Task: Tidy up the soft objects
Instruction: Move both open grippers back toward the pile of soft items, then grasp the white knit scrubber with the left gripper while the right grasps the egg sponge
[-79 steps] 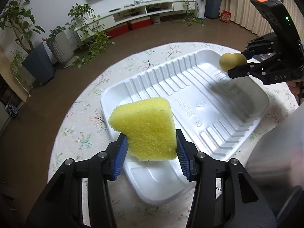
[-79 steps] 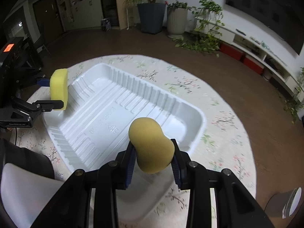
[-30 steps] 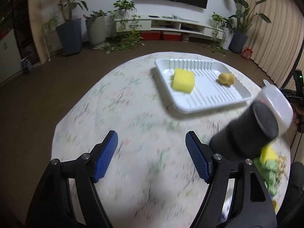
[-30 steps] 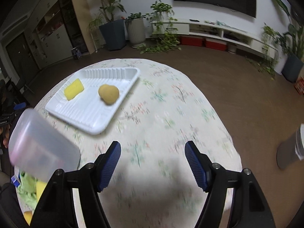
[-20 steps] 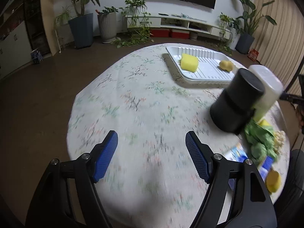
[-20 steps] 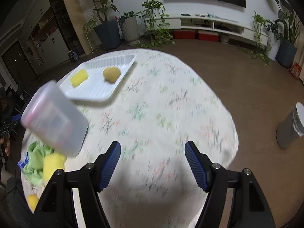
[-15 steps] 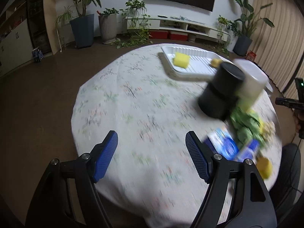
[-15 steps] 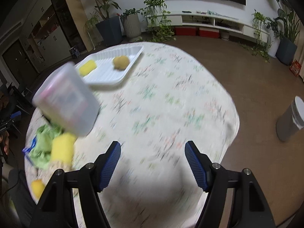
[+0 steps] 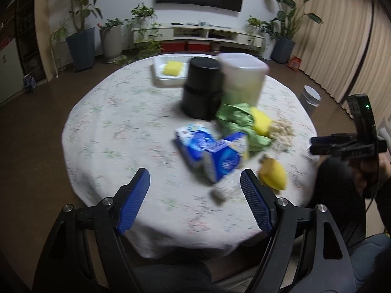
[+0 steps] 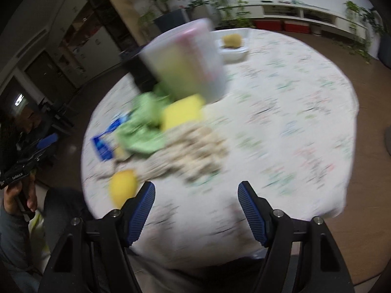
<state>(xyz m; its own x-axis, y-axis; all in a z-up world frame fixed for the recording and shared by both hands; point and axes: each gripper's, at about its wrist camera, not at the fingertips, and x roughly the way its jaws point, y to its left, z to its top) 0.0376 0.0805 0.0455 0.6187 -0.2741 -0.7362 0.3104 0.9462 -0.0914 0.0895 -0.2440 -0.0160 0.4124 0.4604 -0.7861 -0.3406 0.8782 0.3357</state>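
Observation:
The white tray point(image 9: 158, 74) stands at the table's far side with the yellow sponge point(image 9: 173, 68) in it; the tan egg-shaped sponge point(image 10: 231, 40) shows in the tray point(image 10: 233, 54) in the right wrist view. My left gripper point(image 9: 195, 193) is open and empty, held back over the table's near edge. My right gripper point(image 10: 196, 205) is open and empty, also over the near edge. In front lie a green cloth point(image 9: 238, 119), a yellow sponge point(image 9: 261, 122), a beige knobbly cloth point(image 9: 283, 131) and a yellow lemon-shaped object point(image 9: 273, 177).
A black canister point(image 9: 201, 90) and a translucent lidded container point(image 9: 243, 78) stand mid-table, between the pile and the tray. A blue-and-white packet point(image 9: 210, 149) lies near the front. The right gripper's body point(image 9: 352, 141) shows at the right. Both views are motion-blurred.
Both grippers let go of their sponges, which now lie in the tray, and pulled far back to the table's near edge. The pile of loose objects has come into view.

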